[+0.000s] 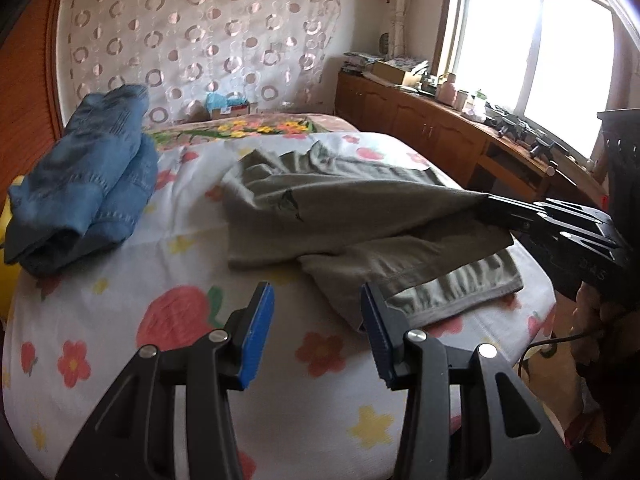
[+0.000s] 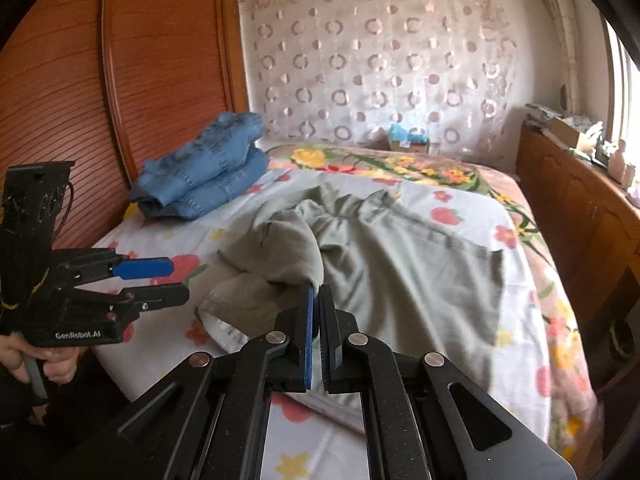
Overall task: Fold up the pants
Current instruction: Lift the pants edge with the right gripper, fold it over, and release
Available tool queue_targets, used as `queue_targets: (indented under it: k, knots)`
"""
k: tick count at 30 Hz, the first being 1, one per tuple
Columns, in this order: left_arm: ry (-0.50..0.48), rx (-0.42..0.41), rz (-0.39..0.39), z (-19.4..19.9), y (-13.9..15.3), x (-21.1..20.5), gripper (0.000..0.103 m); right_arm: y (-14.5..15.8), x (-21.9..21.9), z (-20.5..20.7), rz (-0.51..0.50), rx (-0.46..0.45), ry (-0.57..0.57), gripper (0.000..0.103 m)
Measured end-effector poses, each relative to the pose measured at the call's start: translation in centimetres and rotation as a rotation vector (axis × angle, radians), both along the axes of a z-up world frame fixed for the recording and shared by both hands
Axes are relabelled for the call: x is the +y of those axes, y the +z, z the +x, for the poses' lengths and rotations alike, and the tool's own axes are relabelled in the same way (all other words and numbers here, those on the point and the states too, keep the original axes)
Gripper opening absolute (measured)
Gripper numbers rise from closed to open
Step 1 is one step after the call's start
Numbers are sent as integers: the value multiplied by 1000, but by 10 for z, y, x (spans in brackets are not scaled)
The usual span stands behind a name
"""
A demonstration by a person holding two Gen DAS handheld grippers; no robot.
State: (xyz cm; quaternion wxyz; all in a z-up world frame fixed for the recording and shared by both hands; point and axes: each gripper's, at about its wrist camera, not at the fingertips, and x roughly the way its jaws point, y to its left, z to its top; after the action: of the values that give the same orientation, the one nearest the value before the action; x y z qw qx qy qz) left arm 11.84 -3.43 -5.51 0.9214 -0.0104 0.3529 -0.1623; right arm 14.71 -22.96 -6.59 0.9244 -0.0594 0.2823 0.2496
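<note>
Grey-green pants (image 2: 400,264) lie spread and rumpled across the middle of the bed (image 1: 120,360), on its flower-printed sheet, reaching toward the window-side edge. The right gripper (image 2: 315,292) has its jaws pressed together on a fold of the pants, and the pinched cloth stands raised off the sheet in a ridge; in the left wrist view the fabric stretches taut to those jaws. The left gripper (image 1: 318,316) hovers over the near edge of the bed with its jaws spread and nothing between them, just beside the pants' hem. A folded stack of blue jeans (image 1: 84,184) sits at the far corner by the wooden headboard (image 2: 60,92).
</note>
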Motion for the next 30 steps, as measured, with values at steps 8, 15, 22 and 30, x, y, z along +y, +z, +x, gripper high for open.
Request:
queue_targets:
  k: [8, 15, 22, 30]
  knots:
    - [-47, -5, 17, 7, 6, -27, 45, 7, -33, -10, 17, -21, -51, 0]
    - [-73, 0, 29, 12, 7, -44, 45, -1, -58, -18, 23, -2, -86, 0]
    - [-92, 13, 47, 18, 2, -61, 45, -14, -79, -20, 27, 28, -123, 0]
    - [-95, 45, 61, 20, -13, -66, 45, -41, -93, -18, 23, 89, -164, 0]
